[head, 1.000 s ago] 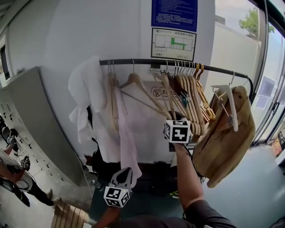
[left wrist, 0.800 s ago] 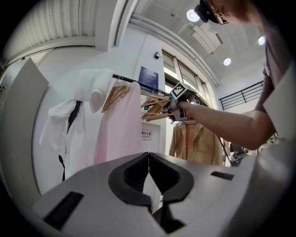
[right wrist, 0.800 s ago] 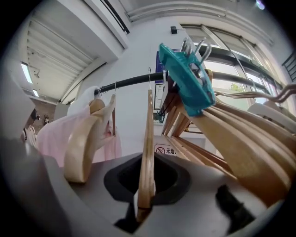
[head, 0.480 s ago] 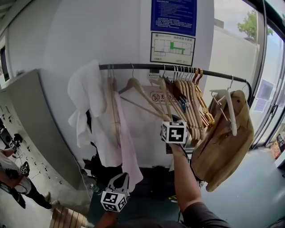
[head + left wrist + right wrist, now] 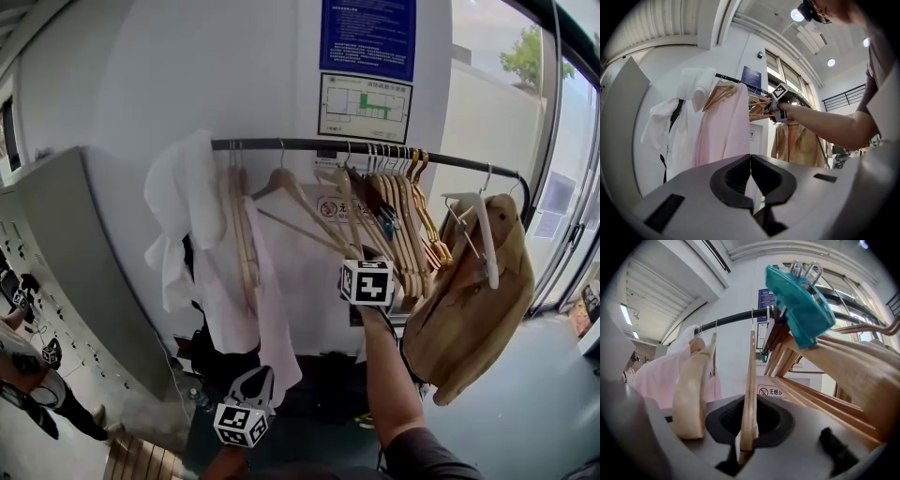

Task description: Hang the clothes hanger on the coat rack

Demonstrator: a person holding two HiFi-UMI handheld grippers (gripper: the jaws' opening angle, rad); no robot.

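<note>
A black rail (image 5: 309, 145) of the coat rack runs across the white wall. A wooden hanger (image 5: 298, 202) slants down from it, and its hook (image 5: 281, 150) sits at the rail. My right gripper (image 5: 360, 257) is shut on the hanger's lower right end, under the rail. In the right gripper view the wooden arm (image 5: 750, 390) rises from between the jaws of the right gripper (image 5: 747, 439) to the rail (image 5: 731, 320). My left gripper (image 5: 253, 380) hangs low in front of the pink garment. The left gripper (image 5: 751, 161) is shut with nothing in it.
A white garment (image 5: 183, 206) and a pink garment (image 5: 267, 314) hang at the rail's left. A bunch of wooden hangers (image 5: 405, 220), a white hanger (image 5: 485, 234) and a tan jacket (image 5: 469, 314) hang at the right. A grey cabinet (image 5: 75, 253) stands at the left.
The view has shifted a little. My right gripper still grips the same hanger end at about the same spot, and my left gripper has stayed put.
</note>
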